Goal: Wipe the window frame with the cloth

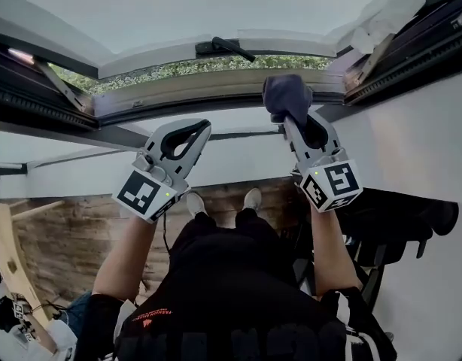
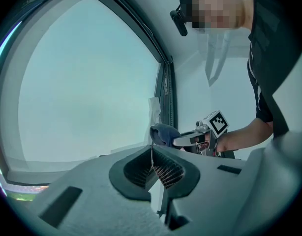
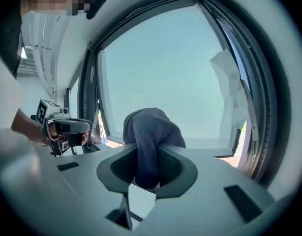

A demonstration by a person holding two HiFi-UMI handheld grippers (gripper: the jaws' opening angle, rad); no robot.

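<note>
Though swung open only a crack, spans the whole top of the head view: one window frame [image 1: 216, 87], with one clouded pane [image 1: 178, 6] and a strip of green foliage [image 1: 186, 68] showing through the gap. Far below, one wooden floor [image 1: 73, 239], under two legs in black. At the right end of the frame in the head view, one crumpled white sheet [image 1: 385, 10], lying against the dark outer rail.

Two grippers, both held up toward the glass and well apart from each other. Left gripper [image 1: 201, 129]: clenched on nothing, jaw pads pressed together, short of the frame, below and left of the handle. Right gripper [image 1: 291, 119]: clamped on one dark blue cloth [image 1: 286, 95], with a fold pinched between the jaws and the rest bunched into a rounded wad above the tips. Cloth up at the pale lower rail of the frame, to the right of the handle; touching it or just short of it, cannot tell. Two marker cubes, one at the back of each gripper [image 1: 144, 194] [image 1: 332, 185].

One black handle [image 1: 225, 48] at the middle of the rail, lever pointing right. Two pale shoes [image 1: 195, 203] [image 1: 252, 198], side by side on the floor, seen between the two cubes.
</note>
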